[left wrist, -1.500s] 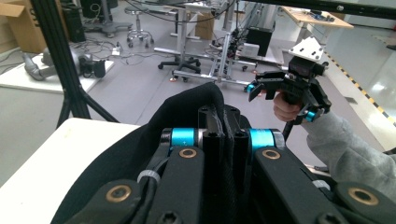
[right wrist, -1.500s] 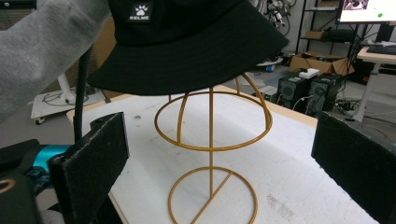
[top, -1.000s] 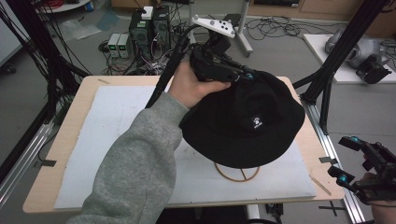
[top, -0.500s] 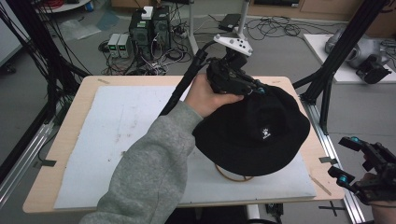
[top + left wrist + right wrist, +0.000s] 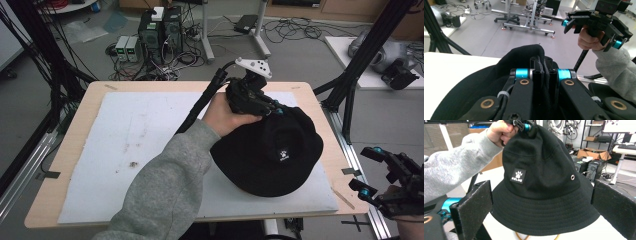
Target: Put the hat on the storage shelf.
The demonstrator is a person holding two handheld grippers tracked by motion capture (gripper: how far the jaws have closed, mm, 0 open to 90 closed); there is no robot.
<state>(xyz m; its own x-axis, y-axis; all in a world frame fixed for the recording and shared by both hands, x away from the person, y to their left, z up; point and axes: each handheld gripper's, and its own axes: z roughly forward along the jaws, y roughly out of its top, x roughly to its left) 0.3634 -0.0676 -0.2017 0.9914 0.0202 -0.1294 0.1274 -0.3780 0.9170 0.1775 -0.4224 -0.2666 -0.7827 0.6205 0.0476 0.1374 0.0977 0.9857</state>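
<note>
A black bucket hat (image 5: 272, 152) with a small white paw label sits over the right part of the white mat (image 5: 135, 135). My left gripper (image 5: 271, 110) is shut on the top of its crown, and the fabric is pinched between the jaws (image 5: 544, 67). In the right gripper view the hat (image 5: 541, 177) hangs from that grip, its brim low over a thin wooden ring (image 5: 520, 237). My right gripper (image 5: 363, 169) is open off the table's right front corner, facing the hat with nothing between its pads (image 5: 471, 205).
The mat lies on a wooden table (image 5: 80, 120). Black frame struts (image 5: 350, 90) stand at the right edge, and another (image 5: 45, 65) at the left. Computers (image 5: 160, 30) and cables lie on the floor behind the table.
My left gripper has carried the hat down and to the right. The wooden ring that showed under the brim is now covered in the high view. The right gripper has stayed put.
</note>
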